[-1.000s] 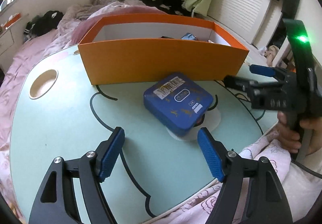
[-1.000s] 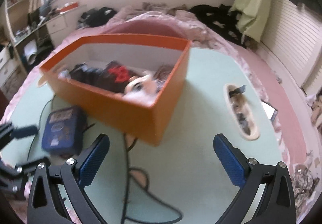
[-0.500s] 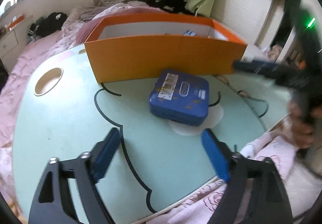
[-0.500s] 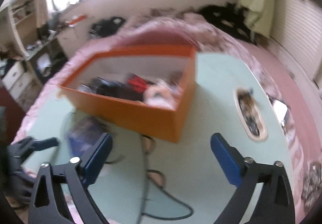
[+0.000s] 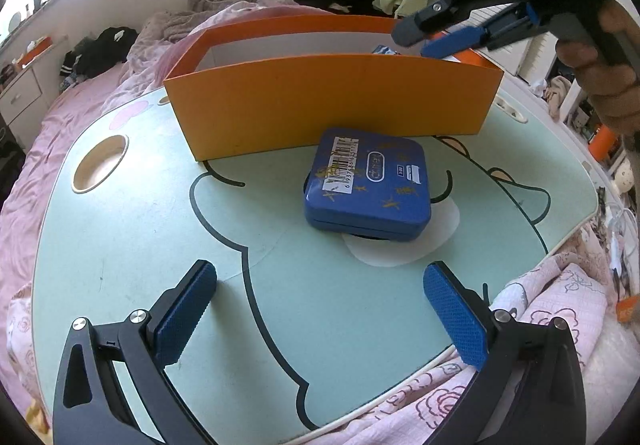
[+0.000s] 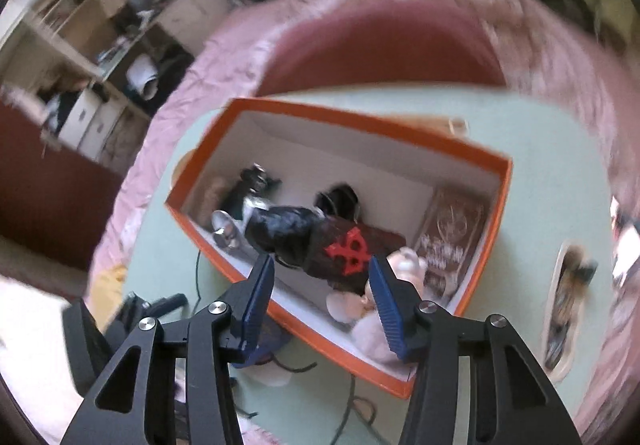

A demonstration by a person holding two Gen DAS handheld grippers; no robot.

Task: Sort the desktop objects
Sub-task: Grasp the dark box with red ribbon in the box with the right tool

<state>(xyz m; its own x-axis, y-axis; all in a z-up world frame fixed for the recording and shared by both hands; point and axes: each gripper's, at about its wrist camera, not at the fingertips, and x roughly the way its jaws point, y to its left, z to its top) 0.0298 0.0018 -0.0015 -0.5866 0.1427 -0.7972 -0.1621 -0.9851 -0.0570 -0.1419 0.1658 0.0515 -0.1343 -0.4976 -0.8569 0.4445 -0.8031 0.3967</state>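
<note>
The flat blue square tin with a barcode sticker (image 5: 368,183) sits in the middle of the left wrist view, on the pale green cartoon-printed desk (image 5: 132,221), just in front of the long wall of the open orange cardboard box (image 5: 328,101). Looks like it's the only loose item left on the desk in this view, so the step in hand is probably getting it into the box.

The left tool (image 5: 320,309) sits low in the frame with its blue pads spread wide, holding nothing, pointed at the tin but well short of it. The right tool (image 6: 322,293) is up over the box, seen at the upper right of the left wrist view. In its own view, which is pretty blurry, its jaws are parted around a middling gap, with nothing pinched between them. Behind them inside the box there's a black fabric thing with a red mark (image 6: 316,241), a brown rectangular packet (image 6: 450,237) at the right end and something pale and fuzzy (image 6: 372,309) at the bottom edge.

Next move, best guess: the left tool slides forward so its pads straddle the tin's sides, then closes. The tin is wide and smooth, so it'll need nearly the full opening and a square grip or it could slip.
</note>
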